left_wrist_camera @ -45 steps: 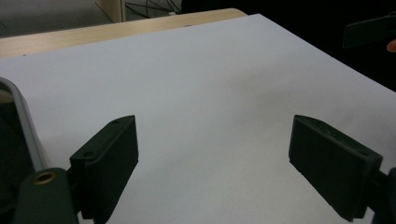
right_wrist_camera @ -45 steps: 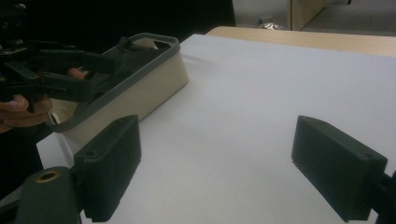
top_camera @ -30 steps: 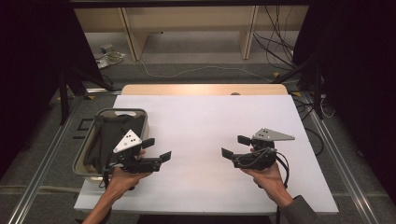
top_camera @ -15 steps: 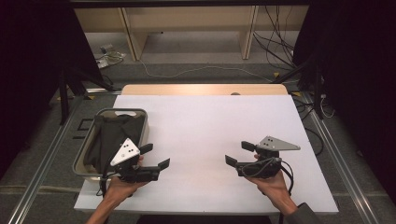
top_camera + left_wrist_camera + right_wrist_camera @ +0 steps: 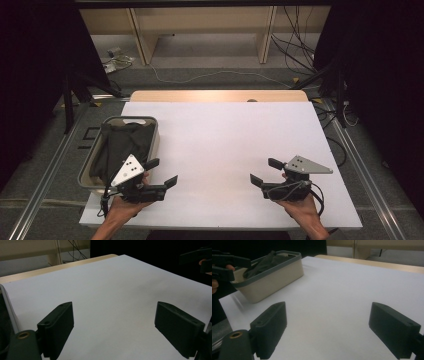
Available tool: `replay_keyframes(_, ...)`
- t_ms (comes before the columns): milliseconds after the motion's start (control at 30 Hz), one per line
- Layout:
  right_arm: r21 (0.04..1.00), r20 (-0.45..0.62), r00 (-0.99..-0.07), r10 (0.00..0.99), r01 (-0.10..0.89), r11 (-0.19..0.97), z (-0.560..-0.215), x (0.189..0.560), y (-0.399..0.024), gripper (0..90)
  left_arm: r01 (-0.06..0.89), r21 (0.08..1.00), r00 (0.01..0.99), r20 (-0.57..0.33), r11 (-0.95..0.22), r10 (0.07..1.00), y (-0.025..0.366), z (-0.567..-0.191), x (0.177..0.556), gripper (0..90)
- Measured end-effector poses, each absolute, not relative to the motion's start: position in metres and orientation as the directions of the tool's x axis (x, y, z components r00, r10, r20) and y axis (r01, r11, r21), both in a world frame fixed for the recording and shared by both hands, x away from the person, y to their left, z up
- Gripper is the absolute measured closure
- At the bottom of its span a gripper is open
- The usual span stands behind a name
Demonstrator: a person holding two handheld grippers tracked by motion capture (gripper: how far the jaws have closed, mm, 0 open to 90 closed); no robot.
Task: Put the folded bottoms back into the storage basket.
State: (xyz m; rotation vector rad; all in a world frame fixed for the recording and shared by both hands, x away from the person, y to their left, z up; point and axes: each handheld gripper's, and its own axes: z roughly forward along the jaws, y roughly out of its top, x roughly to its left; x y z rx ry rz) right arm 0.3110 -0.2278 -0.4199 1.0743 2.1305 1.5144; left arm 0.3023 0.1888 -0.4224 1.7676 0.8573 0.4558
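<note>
We see one bin [image 5: 87,172] at the left edge of the table, and it is pale with a grey rim. One bundle of dark cloth [image 5: 120,145] lies inside it. The bin sits on one big white sheet [image 5: 225,140] that covers the table [image 5: 215,95].

We count two grippers, one in each hand. The left gripper [image 5: 161,172] is just beside the near right corner of the bin, close to its rim. Its jaws are spread wide, with nothing between them but the white sheet. We cannot tell if it touches the bin.

The right gripper [image 5: 264,171] is far from the bin, over at the near right part of the sheet. Its jaws are spread wide too, and they hold nothing. The two grippers point toward each other across a bare stretch of white.

In the right gripper view, the bin [image 5: 274,280] sits far to the left with the dark cloth [image 5: 262,263] poking above its rim, and the left gripper [image 5: 227,266] is next to it.
</note>
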Motion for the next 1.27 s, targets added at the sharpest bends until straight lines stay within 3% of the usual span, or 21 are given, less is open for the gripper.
replay_keyframes(600, 0.912, 0.153, -0.647, 0.747, 0.384, 0.145, -0.426, 0.293, -0.244, 15.5, 0.311, 0.924, 0.675, -0.050, -0.222, 0.736, 0.175, -0.433, 0.285, 14.3)
replay_keyframes(833, 0.912, 0.144, -0.645, 0.750, 0.380, 0.152, -0.426, 0.293, -0.243, 15.5, 0.317, 0.933, 0.638, -0.077, -0.170, 0.766, 0.181, -0.430, 0.289, 14.2)
replay_keyframes(1267, 0.914, 0.145, -0.640, 0.754, 0.379, 0.146, -0.426, 0.294, -0.243, 15.3, 0.314, 0.933, 0.639, -0.068, -0.179, 0.766, 0.180, -0.429, 0.290, 14.2)
